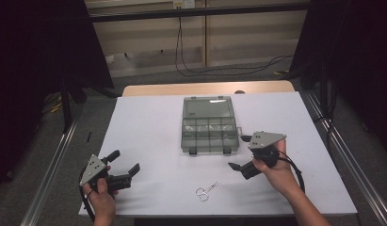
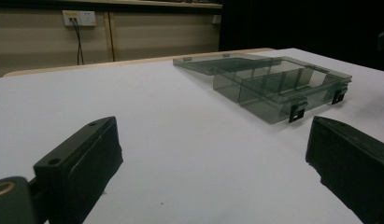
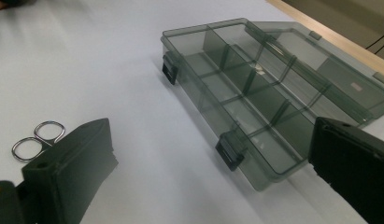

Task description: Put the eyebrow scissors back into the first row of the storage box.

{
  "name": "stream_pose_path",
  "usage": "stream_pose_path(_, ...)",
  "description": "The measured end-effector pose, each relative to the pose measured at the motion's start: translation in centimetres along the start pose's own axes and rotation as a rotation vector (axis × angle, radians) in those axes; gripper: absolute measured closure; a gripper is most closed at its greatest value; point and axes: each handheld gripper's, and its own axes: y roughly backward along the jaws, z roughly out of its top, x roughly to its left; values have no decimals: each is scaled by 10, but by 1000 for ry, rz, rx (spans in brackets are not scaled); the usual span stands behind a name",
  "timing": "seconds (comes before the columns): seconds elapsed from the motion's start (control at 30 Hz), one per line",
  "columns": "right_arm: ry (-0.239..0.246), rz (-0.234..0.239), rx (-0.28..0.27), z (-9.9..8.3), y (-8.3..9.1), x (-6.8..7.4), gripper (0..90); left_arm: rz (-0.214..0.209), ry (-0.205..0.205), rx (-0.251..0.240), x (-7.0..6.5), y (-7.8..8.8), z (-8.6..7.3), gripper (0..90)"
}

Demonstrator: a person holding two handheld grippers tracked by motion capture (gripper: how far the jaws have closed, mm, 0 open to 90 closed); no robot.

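Dim, even overhead light falls on the white bench (image 1: 149, 122), leaving the surrounding curtains nearly black. Shadows under the smoky plastic box (image 1: 209, 125) are soft and faint. In both gripper views, the near black jaws are blurred, and the high view is grainy.

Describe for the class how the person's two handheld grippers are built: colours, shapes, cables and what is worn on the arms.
Both the left gripper and the right gripper are black, each with two blocky jaws. A grey three-cornered plate with small holes tops each one, and a black cable loops from each. Up close, the jaw blocks are matte with screw holes. The forearms are bare, with no sleeves in sight.
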Motion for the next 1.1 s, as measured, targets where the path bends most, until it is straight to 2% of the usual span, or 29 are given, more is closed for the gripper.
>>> stream_pose_path(0.23,17,34,34,8,-10,5,10,-3,-6,5,-1,-1,0,33)
stream_pose_path(0.27,40,40,59,11,-13,6,16,-9,2,4,-1,-1,0,33)
stream_pose_path(0.4,76,62,95,14,-19,10,31,-10,-2,4,-1,-1,0,33)
stream_pose_path(0.47,84,111,133,17,-25,13,67,-8,-8,5,-1,-1,0,33)
stream_pose_path(0.5,84,111,133,17,-25,13,67,-7,-8,6,-1,-1,0,33)
stream_pose_path(0.6,102,163,176,19,-32,15,103,-7,-7,5,-2,-1,0,33)
stream_pose_path(0.67,108,181,196,20,-35,16,129,-10,-3,1,-2,-2,0,33)
stream_pose_path(0.73,116,184,212,22,-39,17,161,-12,-15,4,-2,-1,1,34)
stream_pose_path(0.87,109,219,239,27,-43,18,231,-13,-18,4,-2,-1,1,34)
stream_pose_path(0.9,107,239,248,28,-44,18,236,-9,-21,5,-2,-1,1,34)
stream_pose_path(0.97,110,256,259,31,-47,19,309,-8,-21,6,-2,-1,1,34)
stream_pose_path(1.03,116,286,280,33,-49,22,316,-9,-21,6,-2,-1,1,34)
stream_pose_path(1.1,141,320,292,34,-54,26,381,-7,-23,6,-2,-1,1,34)
